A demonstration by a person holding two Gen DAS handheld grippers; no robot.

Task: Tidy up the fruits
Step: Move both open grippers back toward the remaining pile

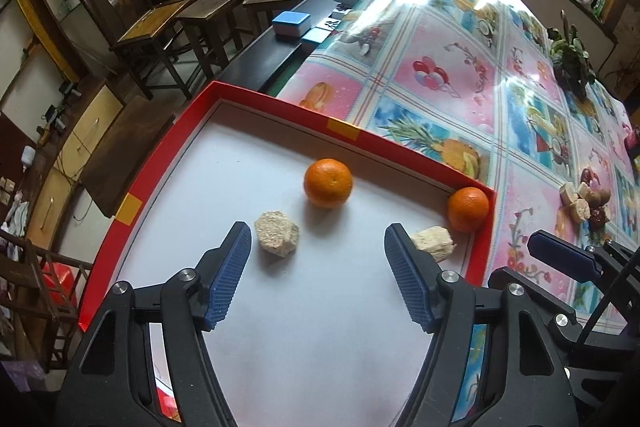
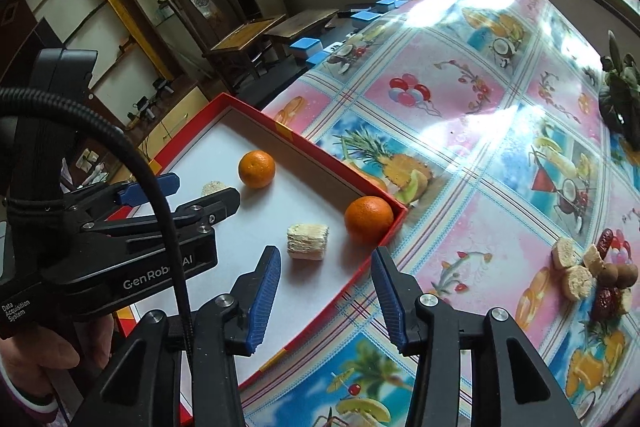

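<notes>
Left gripper: your left gripper (image 1: 318, 239) hangs over the white floor of the red tray (image 1: 280, 103), its blue pads spread apart with nothing between them.
Right gripper: your right gripper (image 2: 325, 259) points down at the tray's near right edge, jaws parted and empty.
Tray: the red-walled tray sits at the left end of the table, on the fruit-print tablecloth (image 1: 460, 67).
Oranges: one orange (image 1: 328, 183) lies in the open middle of the tray floor; a second orange (image 1: 468, 209) is tucked into the far right corner, against the walls.
Pale chunks: one rough beige chunk (image 1: 277, 233) rests just beyond your left gripper's left pad, apart from it. A second pale chunk (image 2: 308, 241) lies near the corner orange, ahead of your right gripper and clear of its pads.
Pile outside the tray: a small heap of fruit pieces (image 2: 592, 275), pale rounds mixed with brown and dark red fruits, waits on the tablecloth well to the right of the tray.
Hand: part of your hand (image 2: 52, 351) shows below the left gripper's body in the right wrist view.
</notes>
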